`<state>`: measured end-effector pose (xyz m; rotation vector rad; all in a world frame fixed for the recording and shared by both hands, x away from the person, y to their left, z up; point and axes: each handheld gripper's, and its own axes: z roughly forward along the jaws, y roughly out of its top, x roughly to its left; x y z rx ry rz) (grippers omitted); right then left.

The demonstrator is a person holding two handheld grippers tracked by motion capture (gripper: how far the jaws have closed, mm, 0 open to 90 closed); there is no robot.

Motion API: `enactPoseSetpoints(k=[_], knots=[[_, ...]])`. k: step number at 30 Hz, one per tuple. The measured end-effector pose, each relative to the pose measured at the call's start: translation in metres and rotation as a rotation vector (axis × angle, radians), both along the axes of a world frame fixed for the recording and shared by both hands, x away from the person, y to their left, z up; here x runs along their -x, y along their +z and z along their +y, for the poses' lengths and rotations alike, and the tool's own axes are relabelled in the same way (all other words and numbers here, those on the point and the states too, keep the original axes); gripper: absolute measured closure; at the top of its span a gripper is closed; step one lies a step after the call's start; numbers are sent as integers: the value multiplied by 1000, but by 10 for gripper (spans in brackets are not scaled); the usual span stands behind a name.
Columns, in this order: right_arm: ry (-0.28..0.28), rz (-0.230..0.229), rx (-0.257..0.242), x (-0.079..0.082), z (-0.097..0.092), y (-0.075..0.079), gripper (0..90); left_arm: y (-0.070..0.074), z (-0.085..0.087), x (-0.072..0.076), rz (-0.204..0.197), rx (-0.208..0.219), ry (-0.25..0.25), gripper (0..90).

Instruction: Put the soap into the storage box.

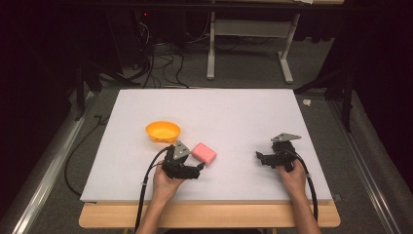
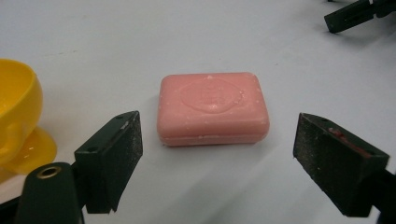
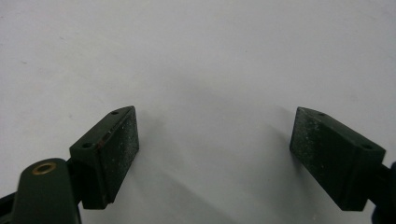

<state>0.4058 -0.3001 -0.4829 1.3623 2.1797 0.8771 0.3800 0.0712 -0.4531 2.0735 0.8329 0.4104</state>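
the pink soap bar (image 2: 213,108) lay flat on the white table (image 1: 234,117), just beside the yellow bowl (image 1: 162,131). we held our left gripper (image 2: 217,161) wide open before it, empty; our right gripper (image 3: 229,156) also gaped empty. closing off-centre could squirt the soap away.

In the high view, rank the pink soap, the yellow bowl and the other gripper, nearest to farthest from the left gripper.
1. Pink soap, just ahead of the left gripper.
2. Yellow bowl, behind the gripper's plate.
3. Right gripper, far across the table's right.
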Motion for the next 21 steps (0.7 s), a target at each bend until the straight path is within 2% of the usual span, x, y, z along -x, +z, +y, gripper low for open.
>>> enactPoseSetpoints(k=[17,21], knots=[[0,0,0,0,0,0,163,4,-13,-14,8,4,12,146],[-1,0,0,0,0,0,163,5,-16,-17,11,19,15,142]])
